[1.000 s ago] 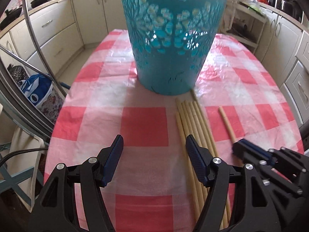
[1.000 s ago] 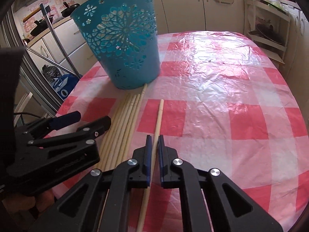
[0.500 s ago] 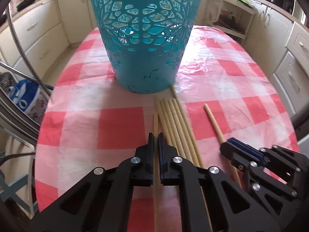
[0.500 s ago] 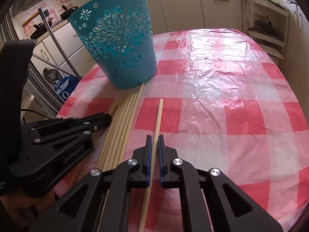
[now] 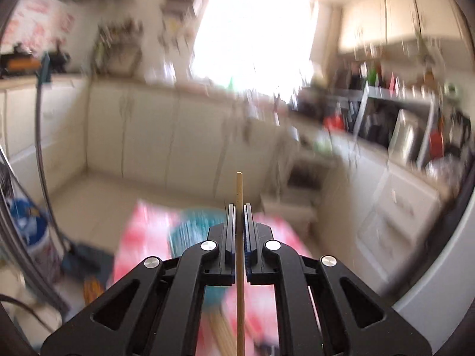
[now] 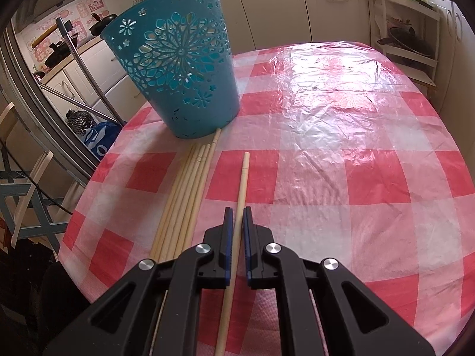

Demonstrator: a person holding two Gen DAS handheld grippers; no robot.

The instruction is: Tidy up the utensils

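Note:
My left gripper (image 5: 239, 207) is shut on a wooden chopstick (image 5: 239, 187) and holds it high in the air, tilted up toward the kitchen; the view is blurred. The teal cut-out basket (image 5: 193, 231) and the red-checked table (image 5: 142, 237) lie far below it. My right gripper (image 6: 237, 212) is shut on another chopstick (image 6: 242, 184) that lies on the table (image 6: 326, 163). A bundle of several chopsticks (image 6: 190, 184) lies just left of it, their tips near the basket's (image 6: 181, 71) base.
Cream kitchen cabinets (image 6: 267, 9) stand behind the table. A metal frame (image 6: 86, 71) and a blue bag (image 6: 98, 139) are to the left, beside the table edge. A shelf rack (image 6: 406, 38) stands at the right. A cluttered counter (image 5: 400, 127) shows in the left wrist view.
My left gripper closed on a chopstick from the bundle and has lifted it high, swinging up off the table. My right gripper stays shut on its chopstick on the table.

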